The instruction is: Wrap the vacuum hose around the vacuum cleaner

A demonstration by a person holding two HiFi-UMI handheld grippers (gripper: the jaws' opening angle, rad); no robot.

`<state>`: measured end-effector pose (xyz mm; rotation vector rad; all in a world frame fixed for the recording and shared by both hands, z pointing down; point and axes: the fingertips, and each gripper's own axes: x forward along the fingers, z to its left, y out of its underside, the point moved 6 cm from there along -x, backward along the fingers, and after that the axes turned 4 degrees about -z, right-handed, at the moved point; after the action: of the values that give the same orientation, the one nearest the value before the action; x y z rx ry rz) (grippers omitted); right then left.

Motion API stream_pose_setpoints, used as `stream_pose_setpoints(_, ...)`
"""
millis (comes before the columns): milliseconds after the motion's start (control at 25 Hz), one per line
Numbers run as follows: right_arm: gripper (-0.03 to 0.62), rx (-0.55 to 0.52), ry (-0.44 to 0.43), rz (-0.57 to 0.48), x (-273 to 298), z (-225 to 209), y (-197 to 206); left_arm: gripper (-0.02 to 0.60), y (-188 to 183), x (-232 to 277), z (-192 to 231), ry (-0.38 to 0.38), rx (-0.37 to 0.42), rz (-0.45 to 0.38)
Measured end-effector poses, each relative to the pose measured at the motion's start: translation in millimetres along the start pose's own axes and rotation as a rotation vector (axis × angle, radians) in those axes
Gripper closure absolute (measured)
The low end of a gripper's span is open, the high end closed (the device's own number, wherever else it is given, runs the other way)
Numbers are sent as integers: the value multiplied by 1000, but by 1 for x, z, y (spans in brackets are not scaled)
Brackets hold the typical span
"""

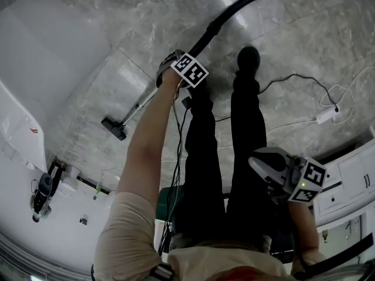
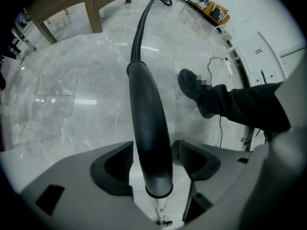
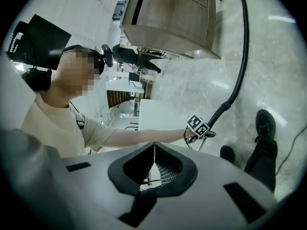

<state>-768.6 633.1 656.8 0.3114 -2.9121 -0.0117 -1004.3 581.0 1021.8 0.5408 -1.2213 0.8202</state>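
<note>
The black vacuum hose runs across the marble floor and ends in a thick black handle tube. That tube joins a silver wand with a black floor head resting on the floor. My left gripper points steeply down with the tube's lower end between its pads. The pads sit close on either side, and no firm press shows. The head view has this gripper at the hose-wand joint. My right gripper is shut and empty, held low at the right.
My legs and black shoes stand just right of the wand. A thin cable and white adapter lie on the floor to the right. Wooden table legs stand far left of the hose. White cabinets line the right edge.
</note>
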Motion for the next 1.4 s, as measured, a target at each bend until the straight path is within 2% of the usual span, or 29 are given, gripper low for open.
stream_pose_setpoints(80, 588, 17, 12, -26, -2, -3, -4, 278, -3, 10, 6, 5, 11, 42)
stream_pose_setpoints(200, 588, 39, 17, -87, -3, -4, -13, 334, -5, 22, 11, 39, 22, 93)
stream_pose_setpoints(240, 588, 41, 19, -96, -3, -4, -14, 388, -5, 25, 9, 60, 24, 104)
stream_pose_setpoints(280, 588, 38, 23, -97, -3, -4, -15, 483, -4, 26, 7, 81, 18, 110)
stream_pose_setpoints(320, 588, 31, 29, -93, -2, -5, -15, 494, -3, 26, 5, 100, 10, 111)
stream_pose_setpoints(560, 588, 20, 21, -68, 13, 1, -12, 495, -10, 3, -1, 162, 14, 49)
stream_pose_setpoints(920, 588, -31, -15, -103, 40, 33, -10, 497, -13, -96, -7, 204, 35, -112)
stream_pose_setpoints(1160, 588, -50, -18, -206, 34, 68, -6, 495, -15, -166, -29, 246, 51, -156)
stream_pose_setpoints(1280, 588, -71, -11, -276, 37, 82, 2, 495, -29, -203, -26, 266, 85, -223)
stream_pose_setpoints(1400, 588, -44, -16, -344, 37, 94, 12, 497, -44, -241, -24, 284, 93, -282)
